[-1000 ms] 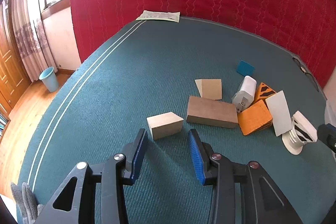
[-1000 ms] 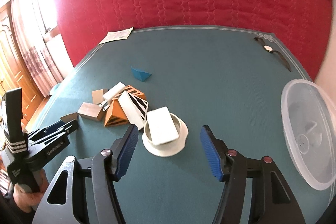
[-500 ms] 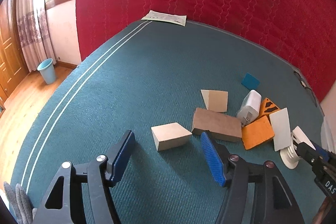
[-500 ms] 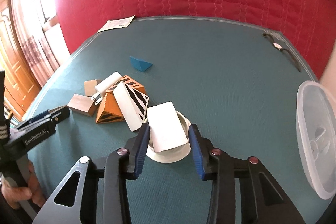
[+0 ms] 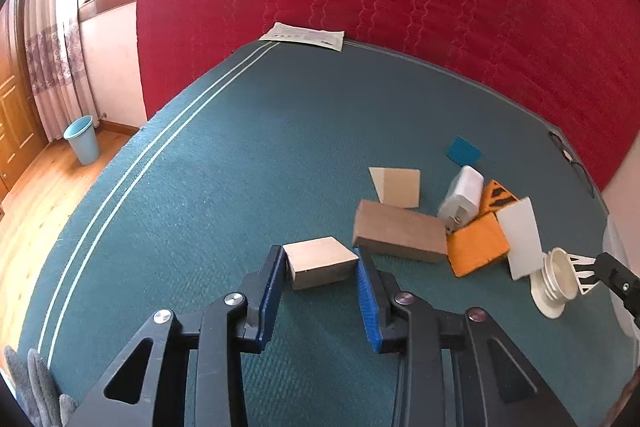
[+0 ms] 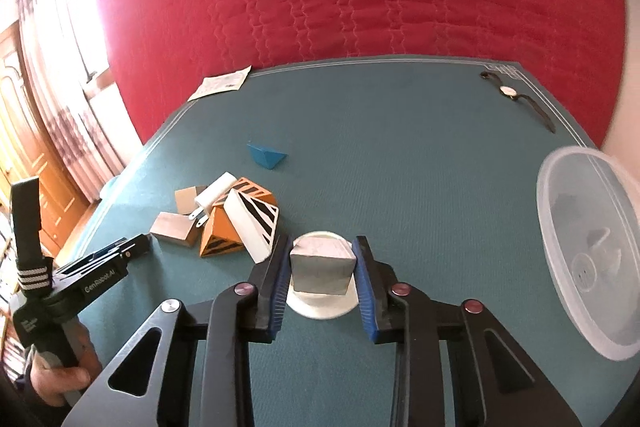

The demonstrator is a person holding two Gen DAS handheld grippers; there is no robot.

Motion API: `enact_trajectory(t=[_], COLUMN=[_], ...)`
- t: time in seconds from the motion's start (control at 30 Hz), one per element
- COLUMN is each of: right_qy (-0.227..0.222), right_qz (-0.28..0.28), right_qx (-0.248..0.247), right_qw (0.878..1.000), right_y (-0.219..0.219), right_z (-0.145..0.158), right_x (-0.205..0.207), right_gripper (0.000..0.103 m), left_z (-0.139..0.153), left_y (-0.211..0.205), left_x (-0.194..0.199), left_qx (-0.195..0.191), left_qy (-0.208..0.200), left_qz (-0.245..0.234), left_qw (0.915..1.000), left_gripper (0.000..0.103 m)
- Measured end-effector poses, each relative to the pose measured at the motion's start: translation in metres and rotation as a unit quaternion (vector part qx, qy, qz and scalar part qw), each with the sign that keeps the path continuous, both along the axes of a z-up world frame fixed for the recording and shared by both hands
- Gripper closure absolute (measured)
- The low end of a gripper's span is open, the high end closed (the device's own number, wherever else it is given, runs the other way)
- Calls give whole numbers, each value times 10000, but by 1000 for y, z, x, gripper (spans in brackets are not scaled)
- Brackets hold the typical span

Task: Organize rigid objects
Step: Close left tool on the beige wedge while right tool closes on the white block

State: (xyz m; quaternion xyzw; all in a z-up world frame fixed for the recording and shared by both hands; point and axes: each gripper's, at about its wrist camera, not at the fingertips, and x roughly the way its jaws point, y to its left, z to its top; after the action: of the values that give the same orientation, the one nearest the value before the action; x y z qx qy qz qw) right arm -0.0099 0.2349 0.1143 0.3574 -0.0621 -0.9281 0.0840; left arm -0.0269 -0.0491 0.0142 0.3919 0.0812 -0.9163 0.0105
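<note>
Left gripper has just clamped shut, blue fingers pressed on either side of the pale wooden block on the green desk. Right gripper has closed too, squeezing the white block above the white dish. Just beyond, the brown block lies among the orange striped wedges and white charger. Farther back, the blue wedge; a clear lid sits right.

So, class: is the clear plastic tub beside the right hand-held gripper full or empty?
Nearly empty. Through the clear plastic tub only one or two small pale shapes show; what they are cannot be told.
</note>
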Motion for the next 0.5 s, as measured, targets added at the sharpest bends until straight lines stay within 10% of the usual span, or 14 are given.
enact_trajectory(t=[0.5], right_qy=[-329], right_qz=[-144], right_qx=[-284], right_qw=[9990], right_y=[33], right_z=[-18], right_x=[46], right_gripper=[72], left_z=[6], left_y=[30], left_x=[22], left_qx=[-188], left_qy=[-36], left_qz=[-479], left_qw=[9987], left_gripper=[66])
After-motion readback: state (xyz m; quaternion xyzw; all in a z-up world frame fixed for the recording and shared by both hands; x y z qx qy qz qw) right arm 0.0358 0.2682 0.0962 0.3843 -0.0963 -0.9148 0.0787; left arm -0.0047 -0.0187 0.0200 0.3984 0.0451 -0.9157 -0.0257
